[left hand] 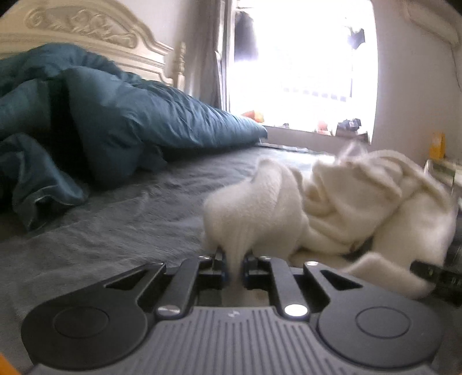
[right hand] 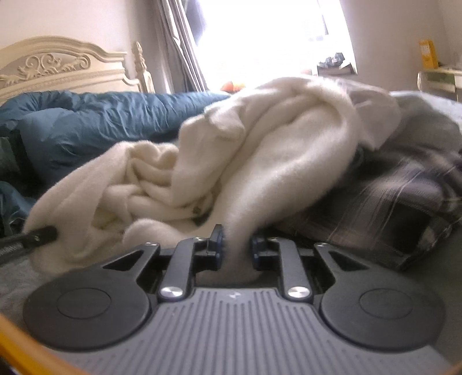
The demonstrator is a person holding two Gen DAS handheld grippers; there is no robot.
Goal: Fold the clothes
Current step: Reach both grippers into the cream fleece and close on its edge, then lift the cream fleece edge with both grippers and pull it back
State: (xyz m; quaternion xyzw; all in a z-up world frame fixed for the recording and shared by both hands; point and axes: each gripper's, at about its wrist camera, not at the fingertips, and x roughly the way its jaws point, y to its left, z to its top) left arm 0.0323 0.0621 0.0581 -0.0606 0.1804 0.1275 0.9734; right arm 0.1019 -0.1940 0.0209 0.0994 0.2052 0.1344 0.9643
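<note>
On the bed (left hand: pixel 121 225), covered by a grey sheet, lies a crumpled cream knitted garment (left hand: pixel 355 202), the item to be folded. Left hand-held gripper (left hand: pixel 234 264): jaws drawn close together, pinching a fold of the cream garment so that the cloth rises in a peak directly ahead of the fingertips; this part of the cloth is blurred. Right hand-held gripper (right hand: pixel 237 245): jaws likewise narrow, clamped on another bunched fold of the same garment (right hand: pixel 260 150), which sweeps up and away from the fingertips into a tall heap. Each gripper is visible in the other's view as a dark finger at the garment's edge: the right one at the lower right of the left wrist view, the left one at the lower left of the right wrist view, both touching the cream cloth. To the garment's right, in the right wrist view, rests a dark plaid garment (right hand: pixel 404 202), partly under the cream one. Behind, a teal duvet (left hand: pixel 115 115) is piled against a cream carved headboard (left hand: pixel 86 26). Beyond the bed a bright window (left hand: pixel 300 63) with a grey curtain (left hand: pixel 210 57) washes out the background; small objects on its sill cannot be identified. A yellow box (right hand: pixel 426 56) stands at the far right.
</note>
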